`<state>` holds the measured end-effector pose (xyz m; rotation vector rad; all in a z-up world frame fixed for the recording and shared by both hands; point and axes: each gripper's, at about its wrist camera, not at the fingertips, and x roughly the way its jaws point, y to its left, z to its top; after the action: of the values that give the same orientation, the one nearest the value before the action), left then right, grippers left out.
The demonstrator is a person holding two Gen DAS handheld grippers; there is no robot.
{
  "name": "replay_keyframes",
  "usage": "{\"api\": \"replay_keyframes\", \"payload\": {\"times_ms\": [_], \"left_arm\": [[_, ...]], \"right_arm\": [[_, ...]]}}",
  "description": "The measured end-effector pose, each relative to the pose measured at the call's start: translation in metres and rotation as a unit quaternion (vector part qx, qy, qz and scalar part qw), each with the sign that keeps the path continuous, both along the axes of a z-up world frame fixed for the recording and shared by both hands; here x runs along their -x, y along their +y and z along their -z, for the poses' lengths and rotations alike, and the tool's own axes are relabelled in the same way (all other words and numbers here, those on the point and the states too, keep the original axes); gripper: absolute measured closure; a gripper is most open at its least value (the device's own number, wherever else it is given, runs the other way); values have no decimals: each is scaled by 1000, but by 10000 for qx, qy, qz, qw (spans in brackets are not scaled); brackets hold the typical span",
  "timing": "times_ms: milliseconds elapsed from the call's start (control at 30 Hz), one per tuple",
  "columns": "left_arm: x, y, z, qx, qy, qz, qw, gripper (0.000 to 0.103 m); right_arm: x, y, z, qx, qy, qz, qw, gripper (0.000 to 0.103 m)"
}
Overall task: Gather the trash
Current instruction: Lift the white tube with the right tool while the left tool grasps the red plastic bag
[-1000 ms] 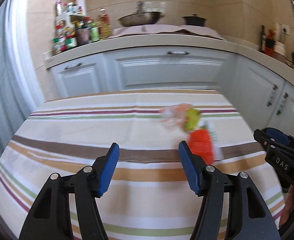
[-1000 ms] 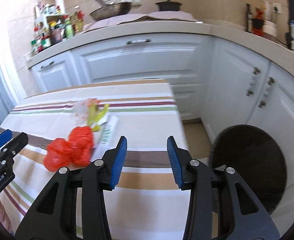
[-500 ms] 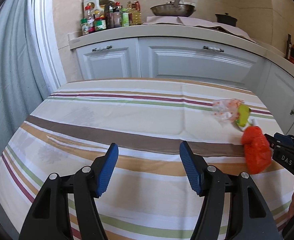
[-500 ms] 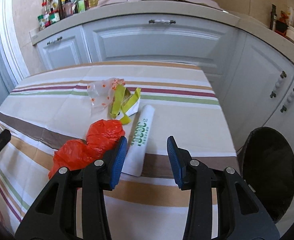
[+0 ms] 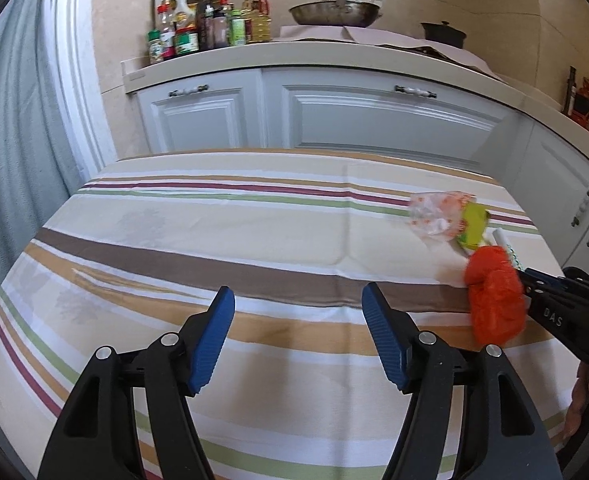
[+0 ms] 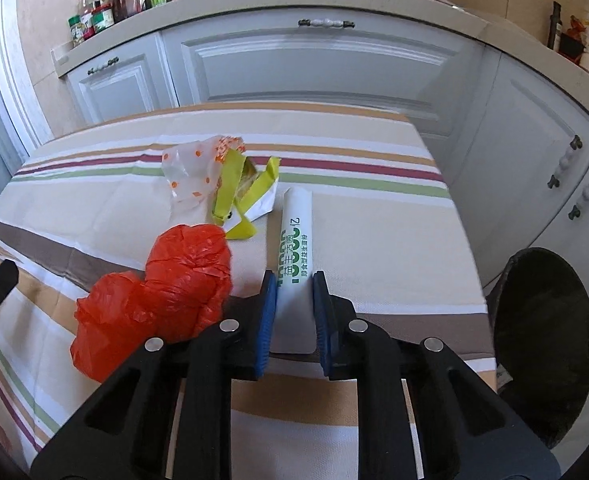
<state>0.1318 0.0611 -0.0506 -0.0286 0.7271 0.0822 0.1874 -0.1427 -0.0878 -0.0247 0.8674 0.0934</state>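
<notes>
Right gripper (image 6: pixel 293 312) clamps a smooth white paper tube (image 6: pixel 296 236) with green print, lying on the striped cloth counter (image 6: pixel 374 240). Crinkled red plastic bag (image 6: pixel 166 292) at nine o'clock. Left gripper (image 5: pixel 296 340) spread apart, holding nothing.

A home kitchen: white panelled cabinet doors (image 5: pixel 378 120) under a pale stone counter (image 5: pixel 334 54), a cluster of sauce and spice bottles (image 5: pixel 210 24), a steel wok (image 5: pixel 334 14) and a black lidded pot (image 5: pixel 442 34).
</notes>
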Motion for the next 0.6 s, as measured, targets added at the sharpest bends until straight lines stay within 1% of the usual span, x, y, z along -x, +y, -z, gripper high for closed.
{"api": "replay_keyframes", "payload": {"times_ms": [200,467,600], "left_arm": [[0,-24,-6,75,-59,292,9995,36],[2,-60,-16,176,-136,684,9974,35],[2,-82,-17,138,-140,898,9958,34]], "right_arm": [[12,-19,-11,45,-231,148,9996,85],[37,-64,-24,81,-506,559,9971,85],[46,-85,-27,51,-581,741,9955,85]]}}
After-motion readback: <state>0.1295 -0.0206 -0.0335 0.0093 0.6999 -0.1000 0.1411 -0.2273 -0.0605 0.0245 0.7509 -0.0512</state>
